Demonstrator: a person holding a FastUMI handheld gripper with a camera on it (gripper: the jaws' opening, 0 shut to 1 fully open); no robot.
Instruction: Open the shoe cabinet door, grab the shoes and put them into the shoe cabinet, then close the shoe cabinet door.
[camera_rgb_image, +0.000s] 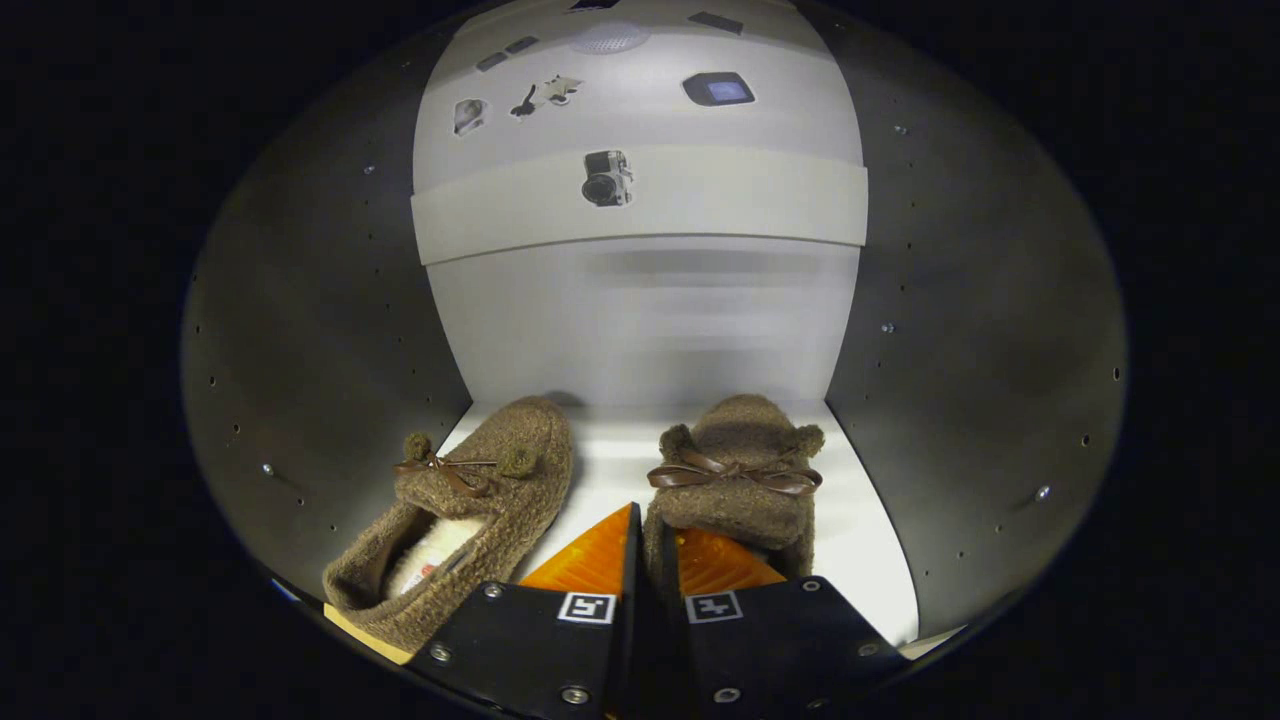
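Two brown fuzzy slippers with leather bows are inside the shoe cabinet, on its white bottom shelf (610, 470). The left slipper (480, 510) lies at an angle near the left side wall, its pale lining showing. The right slipper (738, 470) points straight toward the back wall. My gripper (655, 528) is shut on the near left rim of the right slipper. One orange finger (595, 560) is outside the shoe and the other orange finger (715, 565) is inside its opening. The slipper's sole rests on or just above the shelf; I cannot tell which.
Dark side walls (320, 330) with rows of small holes close in on both sides. A white back wall (645, 320) stands beyond the slippers. Above it a white shelf edge (640, 210) and panel carry several small stickers. A gap of shelf separates the two slippers.
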